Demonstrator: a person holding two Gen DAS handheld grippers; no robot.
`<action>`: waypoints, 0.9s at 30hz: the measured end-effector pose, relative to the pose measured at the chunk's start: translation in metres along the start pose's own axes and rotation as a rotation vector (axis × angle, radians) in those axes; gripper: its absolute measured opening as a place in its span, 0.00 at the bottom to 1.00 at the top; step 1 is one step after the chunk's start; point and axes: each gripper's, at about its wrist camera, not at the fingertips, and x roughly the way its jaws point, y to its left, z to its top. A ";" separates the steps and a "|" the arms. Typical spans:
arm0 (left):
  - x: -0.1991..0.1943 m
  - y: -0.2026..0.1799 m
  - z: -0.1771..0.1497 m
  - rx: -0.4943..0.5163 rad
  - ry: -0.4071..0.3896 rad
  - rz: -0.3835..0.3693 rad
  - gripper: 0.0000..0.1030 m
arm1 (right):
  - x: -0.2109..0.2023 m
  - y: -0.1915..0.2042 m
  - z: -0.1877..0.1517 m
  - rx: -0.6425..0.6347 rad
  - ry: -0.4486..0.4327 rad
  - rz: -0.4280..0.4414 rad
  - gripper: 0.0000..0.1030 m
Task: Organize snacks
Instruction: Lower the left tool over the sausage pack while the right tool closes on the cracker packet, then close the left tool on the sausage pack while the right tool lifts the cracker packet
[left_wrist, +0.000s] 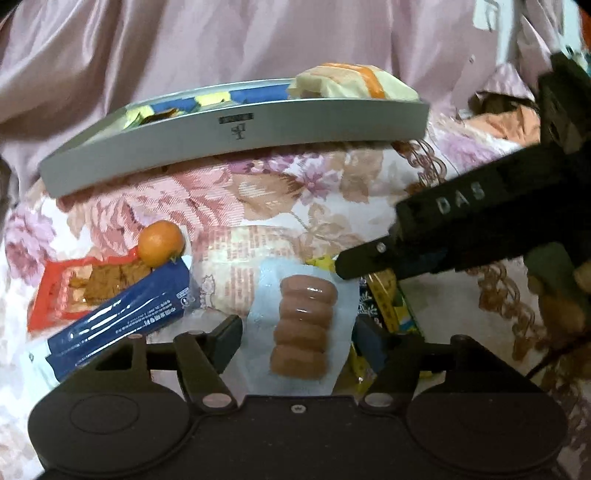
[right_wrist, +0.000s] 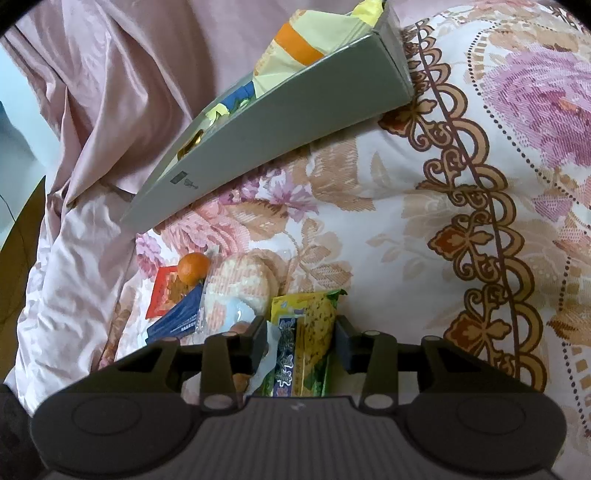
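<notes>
Left gripper (left_wrist: 299, 334) gapes around glossy ridged sausage pack (left_wrist: 303, 325); right gripper (right_wrist: 301, 341) loosely straddles crinkly yellow packet (right_wrist: 306, 332).

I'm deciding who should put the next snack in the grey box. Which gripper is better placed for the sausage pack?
Left, probably. The left gripper already straddles the sausage pack, its jaws open on either side. The right gripper sits around the yellow-green packet instead. The grey box lies ahead.

Surface underfoot is a bed — a floral bedspread (right_wrist: 424, 192) in pink, peach and cream, bordered toward its right edge by a brown scroll band (right_wrist: 476, 236). A plain pink quilt (left_wrist: 155, 48), heavily creased, lies bunched along the far edge. Lighting soft, even.
</notes>
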 end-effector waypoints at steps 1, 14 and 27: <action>0.000 0.001 -0.001 -0.004 0.000 -0.004 0.64 | 0.000 0.000 0.000 0.001 0.000 0.002 0.43; -0.033 0.017 -0.030 -0.167 0.026 0.079 0.60 | -0.002 0.006 0.000 -0.029 0.005 0.029 0.33; -0.044 0.036 -0.047 -0.175 0.038 0.116 0.63 | 0.005 0.027 -0.015 -0.091 0.097 0.170 0.46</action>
